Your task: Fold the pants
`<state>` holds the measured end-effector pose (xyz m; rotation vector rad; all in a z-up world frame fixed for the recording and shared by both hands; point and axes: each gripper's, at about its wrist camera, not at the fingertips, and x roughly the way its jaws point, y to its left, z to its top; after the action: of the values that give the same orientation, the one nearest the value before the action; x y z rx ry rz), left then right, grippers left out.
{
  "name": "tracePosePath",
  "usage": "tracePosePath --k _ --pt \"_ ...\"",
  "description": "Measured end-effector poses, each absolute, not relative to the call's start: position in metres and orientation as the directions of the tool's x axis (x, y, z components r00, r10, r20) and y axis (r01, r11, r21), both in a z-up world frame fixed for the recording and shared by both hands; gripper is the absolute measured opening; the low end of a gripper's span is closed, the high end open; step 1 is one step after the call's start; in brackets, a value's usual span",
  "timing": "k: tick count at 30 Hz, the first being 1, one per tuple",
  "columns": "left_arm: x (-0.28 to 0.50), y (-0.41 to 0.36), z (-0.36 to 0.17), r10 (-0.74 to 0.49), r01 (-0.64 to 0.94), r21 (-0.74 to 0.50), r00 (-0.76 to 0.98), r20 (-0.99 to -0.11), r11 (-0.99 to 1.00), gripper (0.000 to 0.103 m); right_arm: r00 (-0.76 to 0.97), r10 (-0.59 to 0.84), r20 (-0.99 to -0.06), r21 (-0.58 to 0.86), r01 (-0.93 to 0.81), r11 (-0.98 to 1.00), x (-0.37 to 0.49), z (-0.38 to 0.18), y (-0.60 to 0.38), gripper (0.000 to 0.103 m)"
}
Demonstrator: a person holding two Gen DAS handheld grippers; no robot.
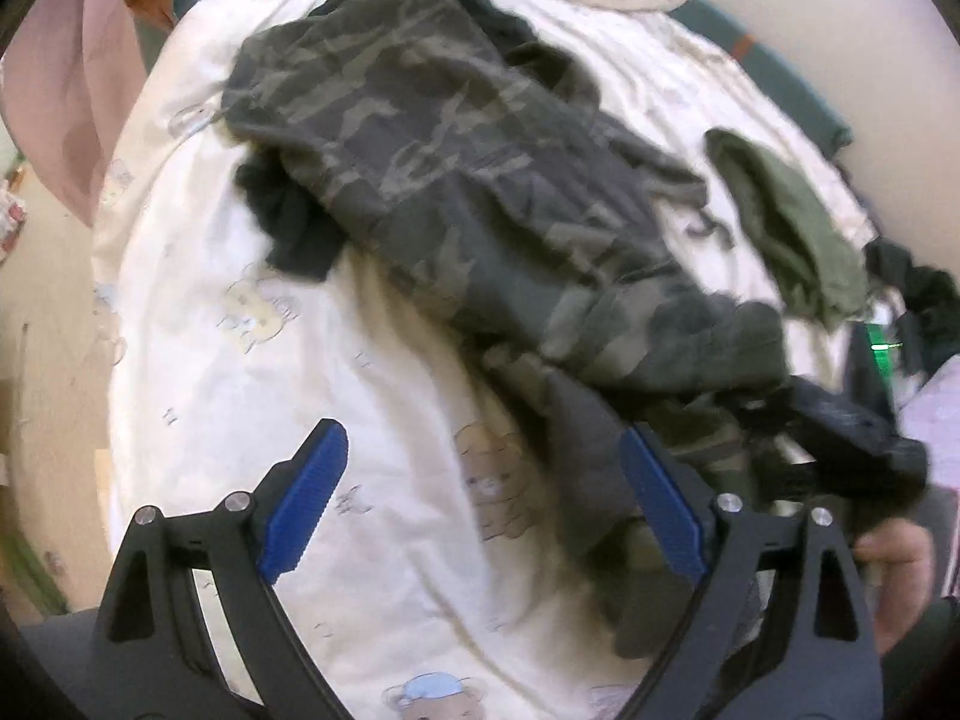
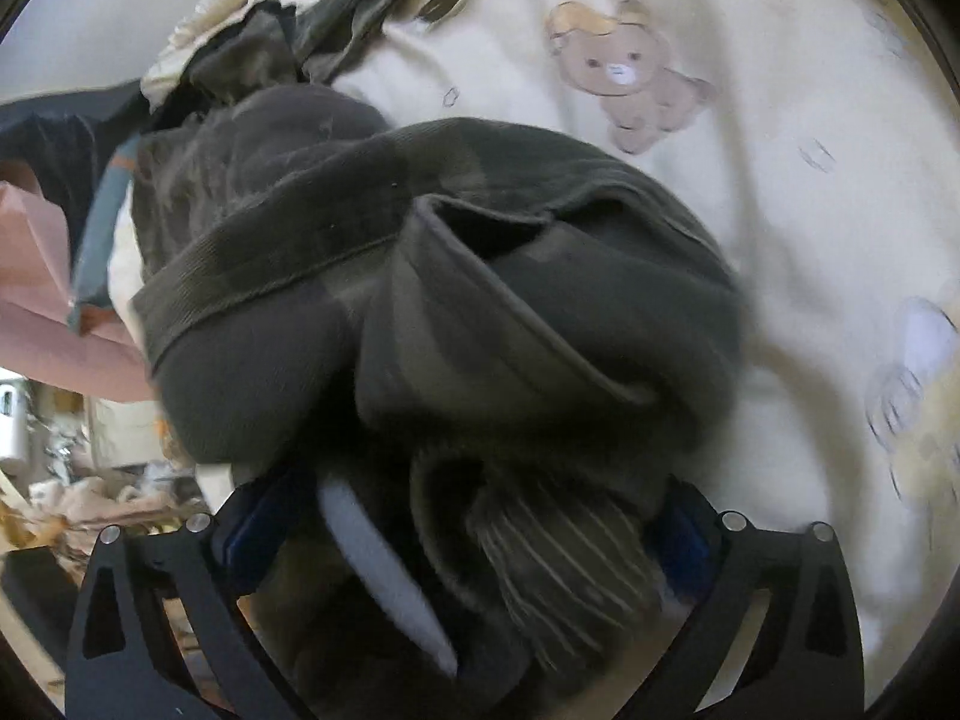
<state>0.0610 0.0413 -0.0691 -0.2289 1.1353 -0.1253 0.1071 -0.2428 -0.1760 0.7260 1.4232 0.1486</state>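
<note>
Both grippers (image 1: 483, 501) (image 2: 462, 540) angled down over camouflage pants (image 1: 456, 180), jaws apart, seemingly unclamped.

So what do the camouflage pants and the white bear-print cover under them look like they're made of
Camouflage pants: soft woven or knit cloth, probably cotton blend, matte; they crumple limply and show no shine. Bear-print cover: thin, smooth fabric, possibly cotton or microfibre, with fine wrinkles and a faint sheen. Blur hides the weave.

Camouflage pants (image 1: 456, 180) lie rumpled across a cream bear-print quilt (image 1: 240, 360); the left gripper (image 1: 486, 504) hangs above with jaws spread, nothing between them.
</note>
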Motion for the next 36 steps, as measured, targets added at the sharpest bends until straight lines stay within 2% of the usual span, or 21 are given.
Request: tracePosePath --k 2,3,4,7,9,12,14,17,20,22,28,31,34,36 --pt "0.062 0.04 -0.063 -0.206 0.001 -0.23 0.444 -0.872 0.973 0.09 0.181 0.507 -0.843 0.538 0.256 0.803 0.117 -0.169 -0.236 0.088" --pt "0.062 0.038 -0.061 -0.204 0.001 -0.227 0.447 -0.871 0.974 0.09 0.197 0.485 -0.852 0.519 0.202 0.831 0.122 -0.161 -0.233 0.064" --pt "0.062 0.037 -0.059 -0.209 0.0 -0.234 0.45 -0.868 0.972 0.09 0.2 0.473 -0.858 0.504 0.154 0.85 0.126 -0.154 -0.23 0.054" --pt "0.064 0.038 -0.057 -0.241 -0.01 -0.274 0.449 -0.861 0.962 0.09 0.189 0.444 -0.876 0.461 0.051 0.886 0.136 -0.14 -0.224 0.038" --pt "0.063 0.036 -0.056 -0.234 -0.009 -0.267 0.451 -0.861 0.964 0.09 0.209 0.429 -0.879 0.433 -0.028 0.901 0.139 -0.123 -0.222 0.035" --pt "0.061 0.03 -0.054 -0.189 0.014 -0.207 0.471 -0.861 0.978 0.09 0.355 0.339 -0.871 0.301 -0.16 0.94 0.143 -0.074 -0.229 0.033" --pt "0.061 0.028 -0.056 -0.181 0.028 -0.19 0.471 -0.864 0.981 0.09 0.5 0.266 -0.824 0.205 -0.175 0.963 0.149 -0.04 -0.249 0.033" --pt "0.064 0.027 -0.061 -0.162 0.043 -0.16 0.46 -0.873 0.986 0.09 0.605 0.231 -0.762 0.141 -0.194 0.971 0.156 -0.02 -0.271 0.033" --pt "0.075 0.025 -0.062 -0.141 0.083 -0.116 0.444 -0.885 0.99 0.09 0.517 0.364 -0.775 0.287 -0.226 0.931 0.169 -0.04 -0.284 0.033" --pt "0.085 0.019 -0.062 -0.11 0.124 -0.06 0.445 -0.889 0.99 0.09 0.471 0.376 -0.798 0.324 -0.191 0.927 0.173 -0.054 -0.285 0.033" --pt "0.145 -0.006 -0.075 -0.119 0.328 0.042 0.455 -0.883 0.944 0.09 0.443 0.409 -0.798 0.39 -0.14 0.91 0.182 -0.06 -0.293 0.034" --pt "0.176 -0.027 -0.099 -0.12 0.439 0.063 0.377 -0.919 0.896 0.09 0.426 0.417 -0.803 0.403 -0.126 0.906 0.181 -0.065 -0.296 0.034" --pt "0.193 -0.058 -0.12 -0.069 0.59 0.186 0.383 -0.921 0.786 0.09 0.411 0.422 -0.808 0.403 -0.136 0.905 0.183 -0.069 -0.287 0.034" --pt "0.208 -0.068 -0.128 -0.069 0.625 0.214 0.396 -0.916 0.75 0.09 0.407 0.425 -0.809 0.402 -0.145 0.904 0.185 -0.069 -0.281 0.034"
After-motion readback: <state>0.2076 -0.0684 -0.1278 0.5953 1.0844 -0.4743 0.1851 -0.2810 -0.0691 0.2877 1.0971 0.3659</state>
